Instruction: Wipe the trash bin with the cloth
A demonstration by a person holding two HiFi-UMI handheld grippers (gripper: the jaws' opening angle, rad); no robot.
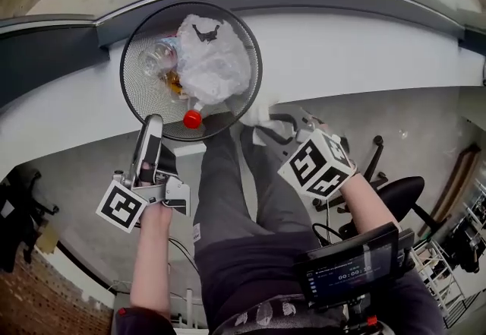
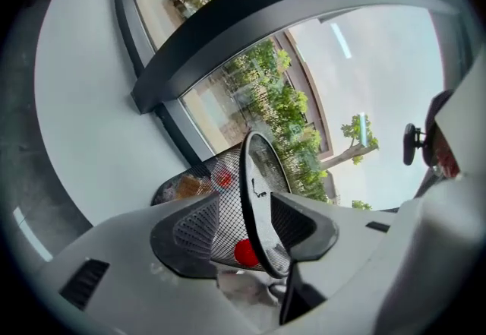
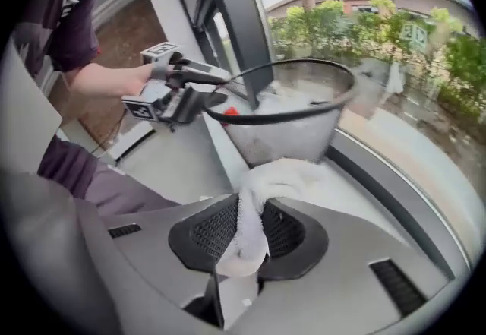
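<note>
Two grippers work the mesh trash bin (image 1: 130,90) on the white ledge (image 1: 342,52). The left gripper's (image 2: 254,227) jaws clamp its near rim. The right gripper's (image 3: 243,231) jaws pinch the white cloth (image 3: 281,174), which lies just beside the bin's outer wall, straight ahead of those jaws.

The bin (image 1: 140,102) is showing black wire mesh. The bag (image 1: 213,64) and cloth (image 1: 262,113) are looking white, the cap (image 1: 193,119) glowing red. The left cube (image 1: 121,206) and right cube (image 1: 317,165) are wearing black-and-white square markers. The ledge (image 1: 342,52) is gleaming white.
</note>
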